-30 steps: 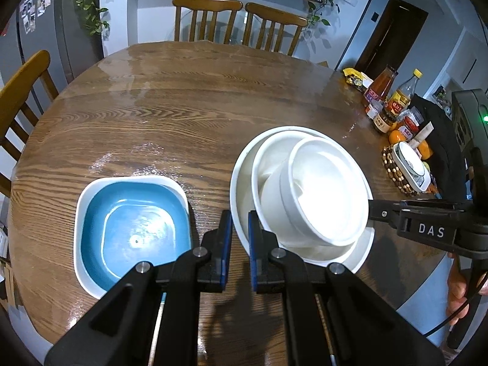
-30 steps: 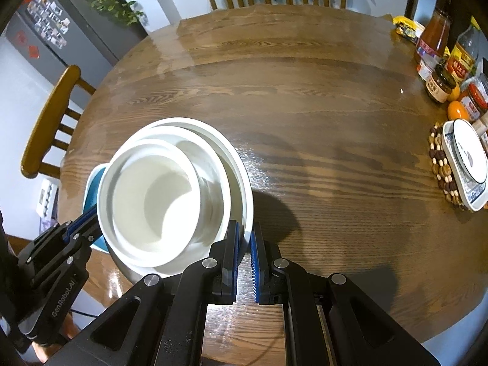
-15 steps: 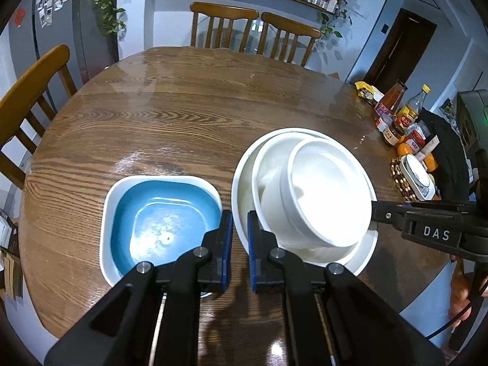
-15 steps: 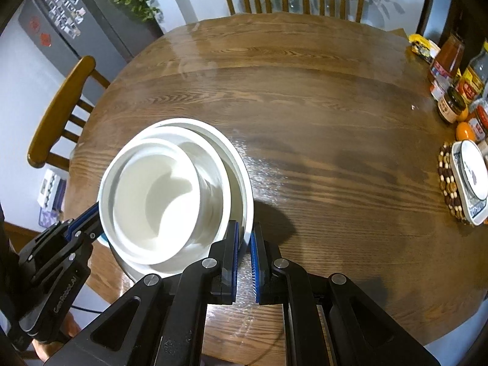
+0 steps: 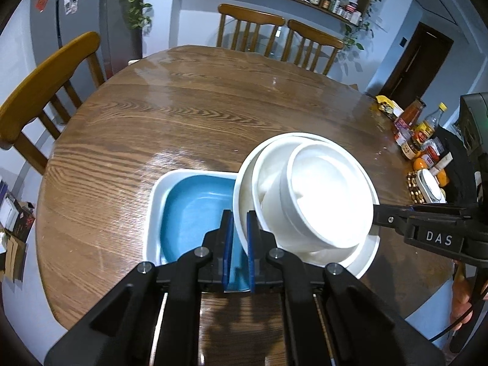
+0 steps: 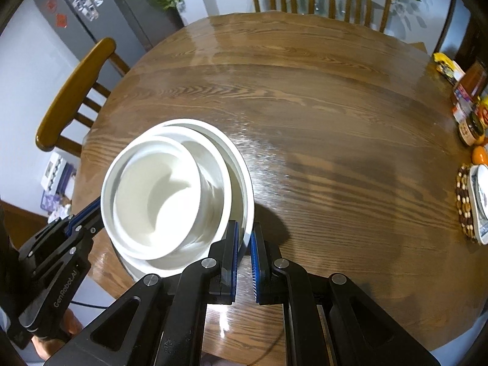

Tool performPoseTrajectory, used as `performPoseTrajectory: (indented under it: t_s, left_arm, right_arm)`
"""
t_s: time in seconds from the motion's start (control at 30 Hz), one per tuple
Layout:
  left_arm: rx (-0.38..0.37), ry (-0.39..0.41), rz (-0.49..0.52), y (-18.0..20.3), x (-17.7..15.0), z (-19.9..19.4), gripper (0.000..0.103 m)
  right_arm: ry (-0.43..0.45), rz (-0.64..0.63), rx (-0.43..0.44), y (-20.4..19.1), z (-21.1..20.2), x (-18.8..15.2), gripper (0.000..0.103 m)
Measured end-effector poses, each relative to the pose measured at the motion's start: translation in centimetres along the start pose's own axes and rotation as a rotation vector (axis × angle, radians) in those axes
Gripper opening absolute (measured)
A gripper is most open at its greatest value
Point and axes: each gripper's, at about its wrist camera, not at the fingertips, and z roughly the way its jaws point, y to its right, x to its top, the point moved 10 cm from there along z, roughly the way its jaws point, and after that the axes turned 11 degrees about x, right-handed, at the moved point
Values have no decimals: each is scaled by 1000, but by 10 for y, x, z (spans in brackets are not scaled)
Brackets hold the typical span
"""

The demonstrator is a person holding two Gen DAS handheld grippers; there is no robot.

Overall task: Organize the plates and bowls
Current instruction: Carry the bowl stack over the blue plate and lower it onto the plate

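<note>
A stack of a white plate (image 5: pixel 367 260) with a wide white bowl (image 5: pixel 268 170) and a smaller white bowl (image 5: pixel 329 201) nested in it hangs above the round wooden table (image 5: pixel 189 116). My left gripper (image 5: pixel 238 225) is shut on the plate's left rim. My right gripper (image 6: pixel 244 241) is shut on the opposite rim of the plate (image 6: pixel 242 174). The plate's left edge overlaps the right side of a square blue dish with a white rim (image 5: pixel 189 210) that lies on the table. In the right wrist view the stack hides the blue dish.
Bottles and jars (image 5: pixel 418 134) and a beaded trivet with a small dish (image 5: pixel 427 183) crowd the table's right edge. Wooden chairs (image 5: pixel 274 36) stand at the far side and one (image 5: pixel 45 82) at the left. A person's hand (image 5: pixel 460 302) shows low on the right.
Both grippers carried the stack leftwards across the table; its rim has gone from beside the blue dish to over the dish's right edge. Both grips stayed shut.
</note>
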Motion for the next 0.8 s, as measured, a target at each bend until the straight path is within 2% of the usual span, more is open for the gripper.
performPoseTrajectory:
  t_s: [0.4, 0.6, 0.8]
  left_arm:
    - [69, -51, -71, -50, -10, 16, 3]
    - [77, -96, -86, -60, -15, 33, 3]
    - [79, -88, -79, -60, -7, 38, 3]
  right_arm:
    - [-90, -56, 23, -38, 48, 3, 9]
    - [-127, -55, 16, -39, 65, 4, 9]
    - [-134, -48, 5, -37, 69, 11, 9]
